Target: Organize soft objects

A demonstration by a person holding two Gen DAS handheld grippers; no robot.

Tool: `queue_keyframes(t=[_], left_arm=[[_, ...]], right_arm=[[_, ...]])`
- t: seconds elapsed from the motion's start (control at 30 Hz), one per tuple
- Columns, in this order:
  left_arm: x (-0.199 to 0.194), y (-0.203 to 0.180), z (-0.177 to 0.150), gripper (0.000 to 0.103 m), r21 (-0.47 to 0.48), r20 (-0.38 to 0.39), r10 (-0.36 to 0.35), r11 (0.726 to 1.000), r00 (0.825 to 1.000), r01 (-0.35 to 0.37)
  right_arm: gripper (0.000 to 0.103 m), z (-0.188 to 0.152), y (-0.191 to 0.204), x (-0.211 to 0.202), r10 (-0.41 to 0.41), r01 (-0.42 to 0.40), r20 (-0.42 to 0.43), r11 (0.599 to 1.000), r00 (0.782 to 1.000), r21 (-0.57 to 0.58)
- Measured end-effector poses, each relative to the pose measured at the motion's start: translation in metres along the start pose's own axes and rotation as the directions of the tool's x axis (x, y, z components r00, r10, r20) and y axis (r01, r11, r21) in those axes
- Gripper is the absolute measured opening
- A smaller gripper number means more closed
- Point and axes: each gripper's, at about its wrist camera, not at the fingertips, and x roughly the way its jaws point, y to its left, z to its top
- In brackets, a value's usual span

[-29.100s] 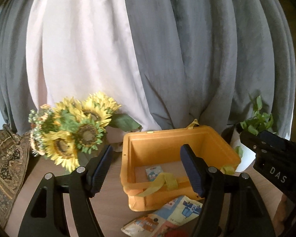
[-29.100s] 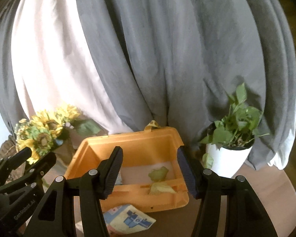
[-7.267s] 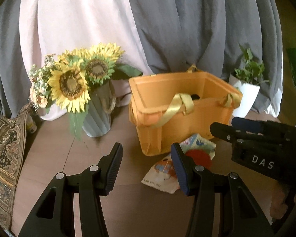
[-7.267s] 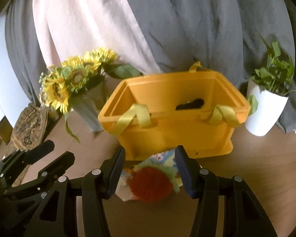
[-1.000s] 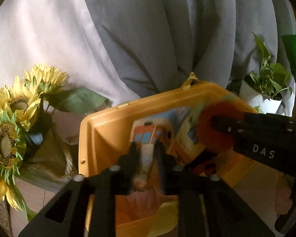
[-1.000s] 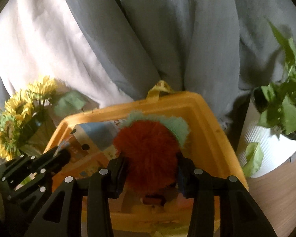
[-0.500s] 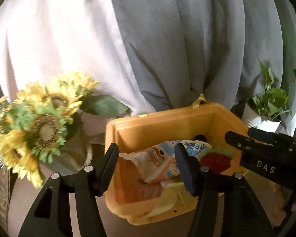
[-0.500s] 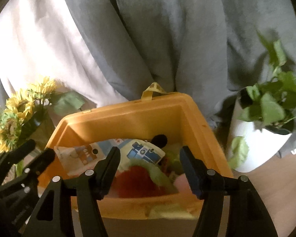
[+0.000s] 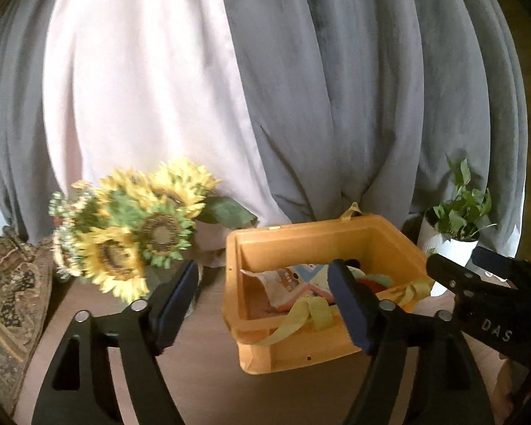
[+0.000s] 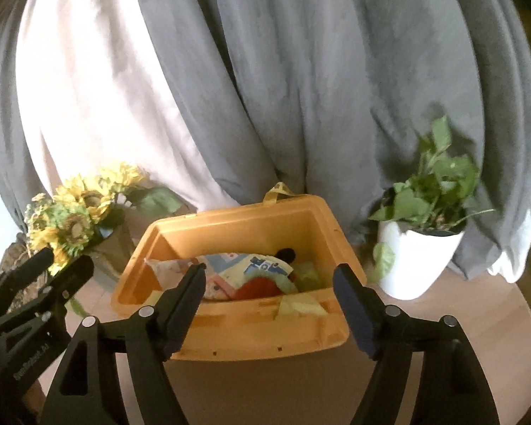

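Printed cloth (image 10: 244, 269) and red plush (image 10: 262, 288) are lying inside the orange bin (image 10: 322, 219). Left gripper (image 9: 265, 301) and right gripper (image 10: 269, 294) are hovering wide, empty, near it. Deposit step probably done; next, checking for leftovers.

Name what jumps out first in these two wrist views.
The orange basket in the middle of the wooden table, with the printed cloth and red fuzzy toy lying inside. Sunflowers stand to its left, a potted plant to its right. Both the left gripper and right gripper have jaws open, holding nothing.
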Motion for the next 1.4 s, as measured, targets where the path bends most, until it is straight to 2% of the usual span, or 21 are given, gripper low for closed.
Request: queue_keyframes(t=[0.2, 0.43, 0.67, 0.77, 1.0, 1.4], left_arm=[[-0.04, 0.004, -0.004, 0.089, 0.005, 0.033, -0.003, 1.0, 0.999, 0.003], [-0.085, 0.002, -0.008, 0.092, 0.012, 0.066, -0.003, 1.0, 0.998, 0.002], [-0.134, -0.005, -0.019, 0.097, 0.011, 0.096, 0.053, 0.998, 0.994, -0.055], [-0.156, -0.011, -0.024, 0.1, 0.003, 0.104, 0.074, 0.997, 0.992, -0.075], [-0.208, -0.022, -0.043, 0.102, -0.007, 0.126, 0.105, 0.994, 0.987, -0.105], [-0.286, -0.043, -0.077, 0.103, -0.015, 0.129, 0.137, 0.991, 0.982, -0.136]], right_arm=[[0.077, -0.009, 0.006, -0.04, -0.016, 0.017, 0.039, 1.0, 0.999, -0.019], [0.08, -0.02, 0.011, -0.091, -0.036, 0.036, 0.093, 0.999, 0.995, -0.001], [0.08, -0.034, 0.01, -0.138, -0.051, 0.051, 0.124, 0.999, 0.991, 0.003], [0.085, -0.04, 0.007, -0.159, -0.06, 0.061, 0.139, 0.998, 0.988, 0.002], [0.086, -0.062, -0.003, -0.211, -0.062, 0.064, 0.174, 0.998, 0.983, -0.007], [0.089, -0.103, -0.017, -0.285, -0.046, 0.052, 0.186, 0.998, 0.982, -0.024]])
